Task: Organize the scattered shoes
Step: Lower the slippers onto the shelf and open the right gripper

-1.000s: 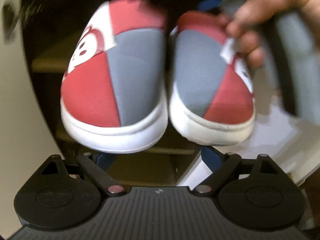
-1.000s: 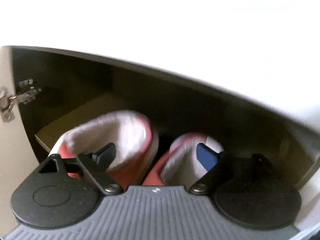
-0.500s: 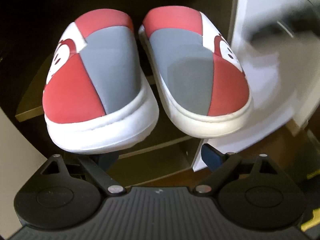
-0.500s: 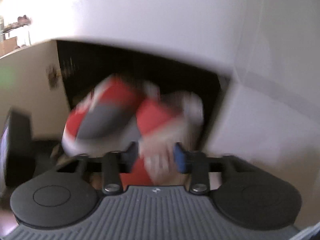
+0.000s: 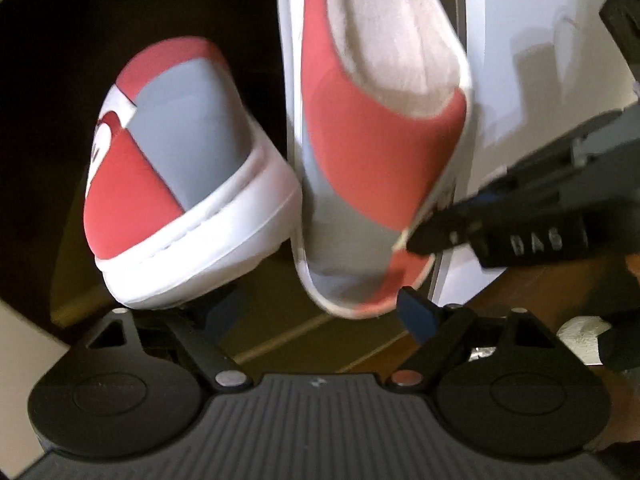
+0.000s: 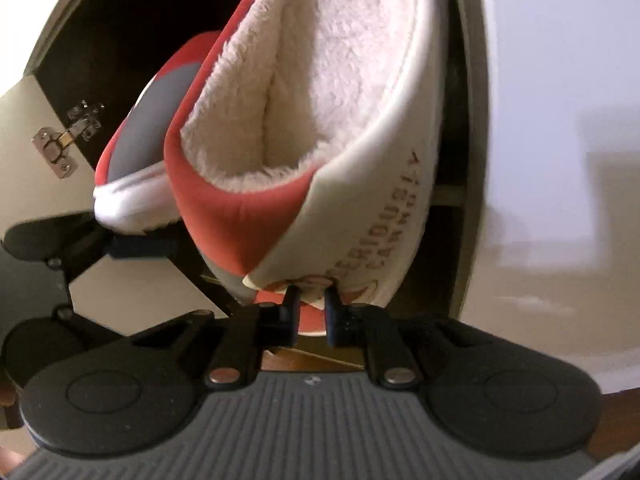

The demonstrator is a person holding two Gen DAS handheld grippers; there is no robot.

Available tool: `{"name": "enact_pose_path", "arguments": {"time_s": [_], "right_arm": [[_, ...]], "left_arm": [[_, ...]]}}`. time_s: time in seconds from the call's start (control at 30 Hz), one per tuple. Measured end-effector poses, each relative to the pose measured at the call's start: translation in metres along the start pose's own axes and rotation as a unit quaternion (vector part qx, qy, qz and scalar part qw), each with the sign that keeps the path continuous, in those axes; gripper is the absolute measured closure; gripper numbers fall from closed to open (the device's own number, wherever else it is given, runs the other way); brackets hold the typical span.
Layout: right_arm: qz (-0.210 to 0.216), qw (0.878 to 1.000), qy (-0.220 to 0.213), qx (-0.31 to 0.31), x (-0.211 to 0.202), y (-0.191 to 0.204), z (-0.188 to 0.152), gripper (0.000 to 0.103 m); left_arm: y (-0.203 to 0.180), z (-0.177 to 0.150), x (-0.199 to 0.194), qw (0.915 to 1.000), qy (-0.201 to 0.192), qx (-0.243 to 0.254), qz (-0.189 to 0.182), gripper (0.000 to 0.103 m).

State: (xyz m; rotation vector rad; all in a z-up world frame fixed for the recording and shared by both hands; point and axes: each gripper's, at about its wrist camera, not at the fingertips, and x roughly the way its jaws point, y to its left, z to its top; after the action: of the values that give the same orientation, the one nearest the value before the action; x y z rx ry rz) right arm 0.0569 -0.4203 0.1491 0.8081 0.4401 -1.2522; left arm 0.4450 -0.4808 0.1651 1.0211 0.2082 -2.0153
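Two red-and-grey slippers with white soles hang in front of an open cabinet. The left slipper (image 5: 180, 168) points its toe at my left gripper (image 5: 320, 308), sole resting on the left finger, whose pad (image 6: 136, 246) presses under the toe. That gripper's jaws stand wide and are closing, with both toe tips between them. The right slipper (image 6: 304, 92) is tipped toe down, its fleece lining showing. My right gripper (image 6: 308, 300) is shut on the printed white edge of this slipper's upper, also seen from the left wrist (image 5: 420, 240).
The cabinet interior (image 5: 120, 20) is dark, with wooden shelf edges (image 5: 300, 340) below the slippers. A white door (image 5: 540, 80) stands close on the right, a beige door with a metal hinge (image 6: 60, 148) on the left. Brown wooden floor (image 5: 540, 288) shows underneath.
My right gripper came down and shut on the right slipper's edge. That slipper swung toe down, away from its mate. The left slipper stayed on my left gripper, which rolled.
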Motion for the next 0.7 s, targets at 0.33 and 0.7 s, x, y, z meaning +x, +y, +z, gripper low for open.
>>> {"name": "enact_pose_path", "arguments": {"time_s": [0.33, 0.7], "right_arm": [[-0.02, 0.997, -0.071, -0.004, -0.053, 0.024, 0.013, 0.097], [-0.084, 0.986, -0.115, -0.09, -0.104, 0.015, 0.01, 0.085]], "left_arm": [[0.046, -0.023, -0.05, 0.9974, -0.049, -0.036, -0.039, 0.011], [-0.007, -0.053, -0.072, 0.999, 0.011, 0.036, -0.024, 0.012]]}}
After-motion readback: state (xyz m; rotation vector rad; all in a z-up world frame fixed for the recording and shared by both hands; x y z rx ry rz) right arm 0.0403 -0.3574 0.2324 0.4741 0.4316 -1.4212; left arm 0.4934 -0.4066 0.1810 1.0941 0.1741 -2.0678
